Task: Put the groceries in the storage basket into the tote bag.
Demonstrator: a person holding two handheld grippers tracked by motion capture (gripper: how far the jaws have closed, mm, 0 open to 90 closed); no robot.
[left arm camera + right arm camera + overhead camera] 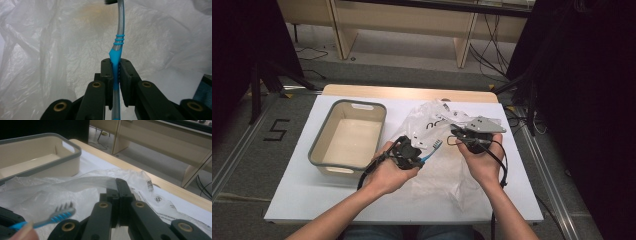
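A blue and grey toothbrush (433, 148) sticks out of my left gripper (417, 156), whose jaws are shut on its handle. In the left gripper view the toothbrush (117, 47) rises from the closed left gripper (116, 62) against a crumpled white plastic bag (62, 50). The bag (447, 170) lies across the table's middle. My right gripper (456, 135) is at the bag's upper part, shut on a stretched fold of the bag (82, 182). In the right gripper view, the bristle head of the toothbrush (61, 213) shows left of the right gripper (120, 182).
A beige basin with a grey rim (319, 142) stands left of the bag, empty inside; the same basin (75, 147) shows in the right gripper view. A white sheet (302, 185) covers the table. Wooden furniture (412, 22) stands on the floor beyond.
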